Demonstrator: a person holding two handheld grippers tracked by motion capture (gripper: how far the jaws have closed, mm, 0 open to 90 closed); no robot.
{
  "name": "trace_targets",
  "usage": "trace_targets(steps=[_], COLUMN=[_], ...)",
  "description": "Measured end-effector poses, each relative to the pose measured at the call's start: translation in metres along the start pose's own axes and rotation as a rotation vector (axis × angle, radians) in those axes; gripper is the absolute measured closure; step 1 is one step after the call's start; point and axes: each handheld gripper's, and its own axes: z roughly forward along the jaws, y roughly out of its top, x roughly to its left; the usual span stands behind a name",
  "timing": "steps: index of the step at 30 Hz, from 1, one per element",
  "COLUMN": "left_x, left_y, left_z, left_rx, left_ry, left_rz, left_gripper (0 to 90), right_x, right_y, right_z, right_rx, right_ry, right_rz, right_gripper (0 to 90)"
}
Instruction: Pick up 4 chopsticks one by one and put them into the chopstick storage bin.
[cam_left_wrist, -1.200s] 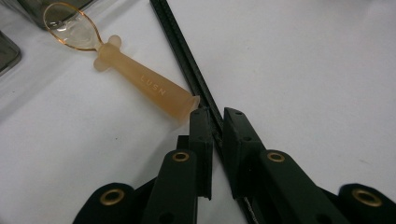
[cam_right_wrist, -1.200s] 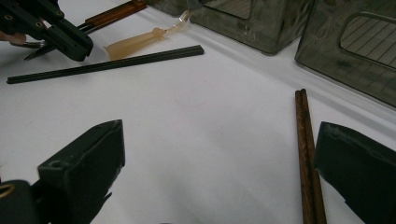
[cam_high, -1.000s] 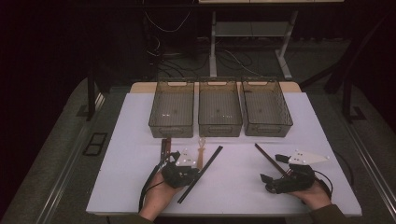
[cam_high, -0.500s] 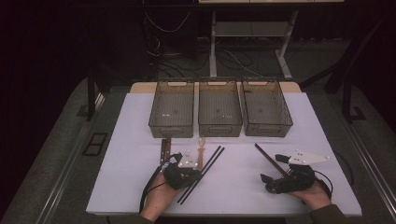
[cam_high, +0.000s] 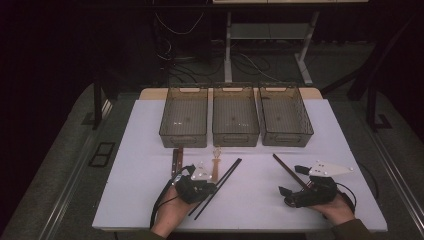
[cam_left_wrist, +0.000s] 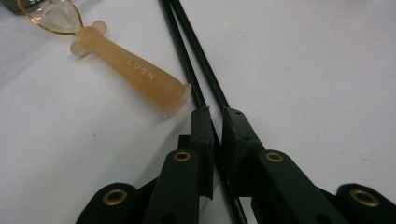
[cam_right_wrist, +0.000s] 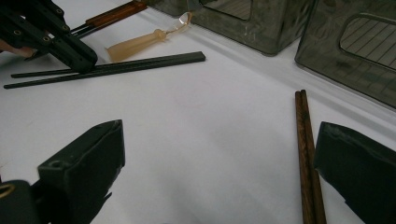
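Two black chopsticks (cam_high: 225, 175) lie slanted on the white table (cam_high: 150, 200), side by side. My left gripper (cam_high: 211, 186) is low over their near half. In the left gripper view its jaws (cam_left_wrist: 217, 116) stand almost together around one black chopstick (cam_left_wrist: 187, 42), and the other stick runs under the right jaw. A pair of brown wooden chopsticks (cam_high: 286, 169) lies by my right gripper (cam_high: 292, 180). In the right gripper view those brown chopsticks (cam_right_wrist: 306, 154) rest on the table just inside the right jaw of the wide-open gripper (cam_right_wrist: 219, 135), untouched.
An amber translucent spoon (cam_high: 216, 161) and a brown-handled utensil (cam_high: 176, 159) lie just beyond the left gripper. Three smoky plastic bins (cam_high: 184, 120) (cam_high: 235, 120) (cam_high: 285, 120) stand in a row at the back. The table's front edge is close to both hands.
The black chopsticks, seen as one thick bar a second ago, now show as two thin sticks slightly apart. Both hands stayed where they were.
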Motion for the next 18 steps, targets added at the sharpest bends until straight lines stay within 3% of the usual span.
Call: trace_targets(steps=[5, 6, 10, 18], left_x=[-0.0004, -0.0012, -0.0082, -0.0065], left_y=[-0.0010, -0.0012, -0.0019, -0.0028], left_z=[-0.0004, -0.0010, -0.0028, -0.0019], left_rx=[-0.006, -0.005, 0.006, -0.002], left_ry=[0.004, 0.001, 0.045, 0.054], left_rz=[-0.023, -0.033, -0.039, -0.077], left_gripper=[82.2, 77.8, 77.2, 84.2], right_x=[0.0000, 0.0000, -0.0001, 0.0003], right_y=[0.0000, 0.0000, -0.0001, 0.0002], right_z=[-0.0001, -0.0005, -0.0009, -0.0004], right_rx=[0.000, -0.001, -0.003, -0.002], right_ry=[0.000, 0.000, -0.001, 0.000], right_rz=[-0.001, 0.002, 0.004, 0.000], right_gripper=[2.5, 2.5, 2.5, 2.5])
